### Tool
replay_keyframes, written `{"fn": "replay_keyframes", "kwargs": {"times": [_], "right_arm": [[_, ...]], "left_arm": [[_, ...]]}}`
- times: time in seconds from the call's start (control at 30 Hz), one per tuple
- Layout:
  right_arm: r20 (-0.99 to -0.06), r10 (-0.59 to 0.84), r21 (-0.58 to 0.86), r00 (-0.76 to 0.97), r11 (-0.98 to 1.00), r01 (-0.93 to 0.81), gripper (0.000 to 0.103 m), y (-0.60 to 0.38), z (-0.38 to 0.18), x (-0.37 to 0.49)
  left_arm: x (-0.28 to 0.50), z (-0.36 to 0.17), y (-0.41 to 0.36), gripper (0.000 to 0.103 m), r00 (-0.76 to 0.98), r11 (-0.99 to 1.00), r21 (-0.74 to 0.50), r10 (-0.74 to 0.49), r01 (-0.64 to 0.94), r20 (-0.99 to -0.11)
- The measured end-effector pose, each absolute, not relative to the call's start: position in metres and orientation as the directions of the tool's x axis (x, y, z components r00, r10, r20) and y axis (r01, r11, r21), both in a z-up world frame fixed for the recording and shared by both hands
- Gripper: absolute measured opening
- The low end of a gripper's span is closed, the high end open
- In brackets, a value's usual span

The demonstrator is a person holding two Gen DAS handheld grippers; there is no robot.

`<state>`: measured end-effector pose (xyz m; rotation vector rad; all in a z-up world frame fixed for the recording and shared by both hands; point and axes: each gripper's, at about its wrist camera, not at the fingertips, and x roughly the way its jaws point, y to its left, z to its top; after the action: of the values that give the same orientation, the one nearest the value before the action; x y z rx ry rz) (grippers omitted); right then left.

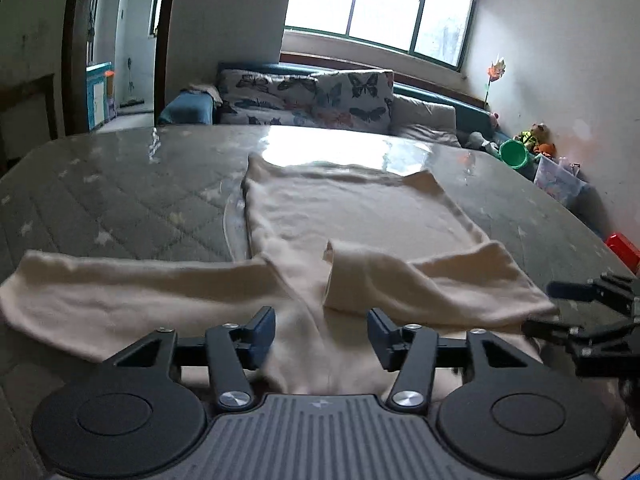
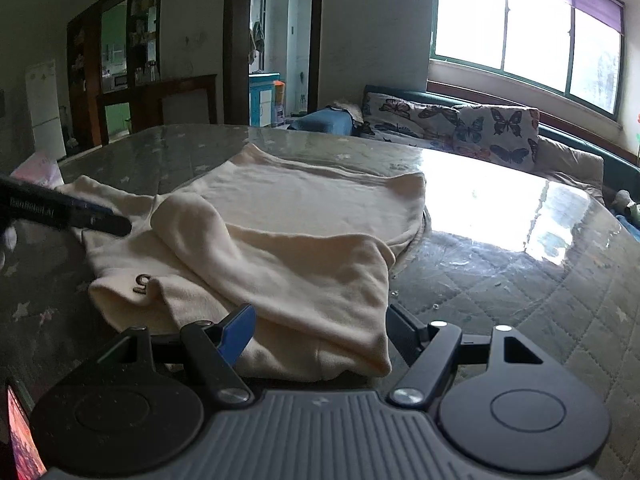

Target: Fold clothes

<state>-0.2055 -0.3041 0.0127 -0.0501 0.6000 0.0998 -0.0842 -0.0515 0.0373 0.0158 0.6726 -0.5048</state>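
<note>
glass-topped quilted table point(image 1: 120, 200), cream sweater point(image 1: 352, 208) spread flat mid-table, collar at near edge. right sleeve point(image 2: 280, 272) folded across body, left sleeve point(image 1: 120, 292) out flat. left gripper point(image 1: 322, 330) and right gripper point(image 2: 320, 332) spread apart, gripping nothing, probably freed for next fold.

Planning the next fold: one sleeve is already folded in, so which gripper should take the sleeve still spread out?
Left. The outspread cream sleeve lies on the left gripper's side; the right gripper faces the folded sleeve.
</note>
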Motion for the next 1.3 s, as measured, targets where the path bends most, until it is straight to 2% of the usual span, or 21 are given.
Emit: {"fn": "replay_keyframes", "kwargs": {"times": [0.2,0.23,0.3,0.37,0.4,0.53,0.73,1.0,1.17,1.3], "right_arm": [[-0.566,0.078,-0.03,0.82,0.993,-0.116,0.074,-0.303,0.013,-0.206],[-0.566,0.079,-0.029,0.821,0.993,-0.115,0.074,-0.304,0.013,-0.207],[-0.566,0.079,-0.028,0.821,0.993,-0.115,0.074,-0.305,0.014,-0.208],[-0.566,0.079,-0.033,0.82,0.992,-0.118,0.074,-0.305,0.014,-0.21],[-0.566,0.081,-0.033,0.82,0.992,-0.121,0.074,-0.305,0.014,-0.21],[-0.57,0.092,-0.036,0.817,0.99,-0.136,0.075,-0.301,0.011,-0.203],[-0.566,0.098,-0.047,0.818,0.987,-0.151,0.075,-0.292,0.008,-0.194],[-0.563,0.08,-0.079,0.822,0.985,-0.15,0.075,-0.298,0.009,-0.2],[-0.542,0.123,0.005,0.831,0.99,-0.143,0.073,-0.305,0.021,-0.196],[-0.558,0.138,0.048,0.818,0.99,-0.135,0.066,-0.306,0.017,-0.186]], "left_arm": [[-0.062,0.028,-0.08,0.058,0.652,0.869,-0.093,-0.432,0.486,-0.623],[-0.058,0.024,-0.086,0.055,0.648,0.869,-0.076,-0.421,0.489,-0.635],[-0.053,0.018,-0.089,0.026,0.641,0.869,-0.074,-0.415,0.489,-0.645],[-0.054,0.024,-0.083,0.01,0.633,0.87,-0.124,-0.438,0.477,-0.638],[-0.057,0.03,-0.077,0.007,0.63,0.864,-0.163,-0.465,0.477,-0.622],[-0.063,0.06,-0.066,0.003,0.649,0.85,-0.213,-0.51,0.482,-0.565],[-0.06,0.094,-0.074,0.002,0.683,0.835,-0.178,-0.532,0.52,-0.5],[-0.061,0.056,-0.064,0.004,0.619,0.849,-0.18,-0.493,0.497,-0.611],[-0.059,0.05,-0.088,0.004,0.592,0.802,-0.194,-0.558,0.565,-0.582],[-0.047,0.027,-0.109,0.006,0.574,0.815,-0.154,-0.514,0.559,-0.637]]}}
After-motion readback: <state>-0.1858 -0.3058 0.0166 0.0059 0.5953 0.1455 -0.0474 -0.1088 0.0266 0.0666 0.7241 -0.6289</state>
